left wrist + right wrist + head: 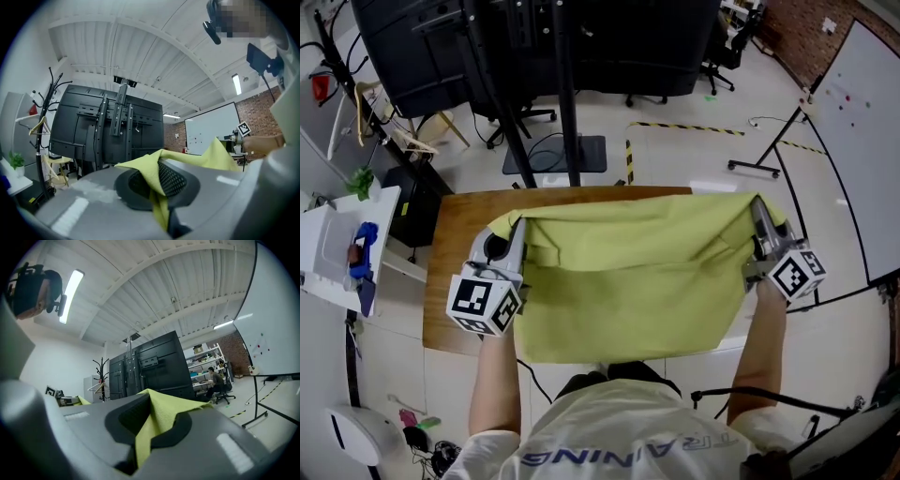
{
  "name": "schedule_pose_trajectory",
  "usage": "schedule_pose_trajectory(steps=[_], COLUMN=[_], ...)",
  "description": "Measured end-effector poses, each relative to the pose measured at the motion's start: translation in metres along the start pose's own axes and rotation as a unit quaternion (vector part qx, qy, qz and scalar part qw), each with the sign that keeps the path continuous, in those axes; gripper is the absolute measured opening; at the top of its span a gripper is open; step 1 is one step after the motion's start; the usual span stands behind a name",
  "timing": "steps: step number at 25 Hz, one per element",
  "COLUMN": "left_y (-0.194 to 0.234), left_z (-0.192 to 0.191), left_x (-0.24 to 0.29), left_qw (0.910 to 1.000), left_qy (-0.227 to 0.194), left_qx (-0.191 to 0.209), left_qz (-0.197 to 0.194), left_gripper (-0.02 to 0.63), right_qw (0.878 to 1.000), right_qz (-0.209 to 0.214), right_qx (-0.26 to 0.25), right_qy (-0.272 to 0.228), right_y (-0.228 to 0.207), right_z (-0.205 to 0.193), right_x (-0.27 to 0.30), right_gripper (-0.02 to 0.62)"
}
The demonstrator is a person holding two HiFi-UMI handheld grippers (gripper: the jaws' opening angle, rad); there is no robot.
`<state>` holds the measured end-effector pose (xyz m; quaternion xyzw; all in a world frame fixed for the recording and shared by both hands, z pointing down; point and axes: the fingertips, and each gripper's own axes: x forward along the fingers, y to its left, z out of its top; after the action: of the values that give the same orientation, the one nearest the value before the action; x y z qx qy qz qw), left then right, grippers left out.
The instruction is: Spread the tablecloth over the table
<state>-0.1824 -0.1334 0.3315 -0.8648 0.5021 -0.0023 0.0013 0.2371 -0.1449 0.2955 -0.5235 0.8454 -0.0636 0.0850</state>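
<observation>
A yellow-green tablecloth (633, 277) hangs stretched between my two grippers above a brown wooden table (455, 234). My left gripper (514, 234) is shut on the cloth's far left corner (152, 176), and the cloth is pinched between its jaws. At the far right corner (157, 420) my right gripper (759, 217) is shut on the cloth in the same way. The cloth's near edge drapes down over the table's front, toward the person's body. Most of the tabletop is hidden under the cloth; only its left strip and far edge show.
A black screen on a stand (567, 94) rises just beyond the table's far edge. A white side table (337, 248) with a blue object stands at the left. A whiteboard (853, 141) stands at the right. Yellow-black floor tape (684, 127) marks the floor beyond.
</observation>
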Motion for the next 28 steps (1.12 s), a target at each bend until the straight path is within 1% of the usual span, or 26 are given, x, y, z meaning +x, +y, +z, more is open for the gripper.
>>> schedule_pose_trajectory(steps=[3,8,11,14,18,24,28], left_y=[0.003,0.007,0.017,0.036,0.057,0.081,0.095], left_z=[-0.002,-0.01,-0.021,-0.033,-0.058,-0.104,-0.125], left_x=[0.016,0.055,0.081,0.11,0.14,0.18,0.204], left_qw=[0.9998,0.9991,0.9984,0.9975,0.9961,0.9942,0.993], left_qy=[0.002,0.007,0.011,0.019,0.041,0.066,0.081], left_qx=[0.001,0.004,0.001,-0.002,-0.011,-0.021,-0.025], left_qz=[0.018,0.042,0.055,0.068,0.078,0.082,0.083], left_gripper=[0.011,0.011,0.011,0.011,0.011,0.011,0.011], right_qw=[1.0,1.0,0.999,0.999,0.998,0.995,0.992], right_qz=[0.014,0.025,0.027,0.028,0.033,0.017,0.007], right_qx=[0.0,0.003,0.001,0.001,0.015,0.031,0.054], right_qy=[0.002,0.011,0.021,0.031,0.051,0.091,0.11], right_y=[-0.016,-0.054,-0.076,-0.095,-0.112,-0.144,-0.168], right_z=[0.0,-0.002,-0.009,-0.018,-0.045,-0.096,-0.117], right_x=[0.021,0.058,0.084,0.113,0.148,0.183,0.207], right_gripper=[0.009,0.009,0.009,0.009,0.009,0.009,0.009])
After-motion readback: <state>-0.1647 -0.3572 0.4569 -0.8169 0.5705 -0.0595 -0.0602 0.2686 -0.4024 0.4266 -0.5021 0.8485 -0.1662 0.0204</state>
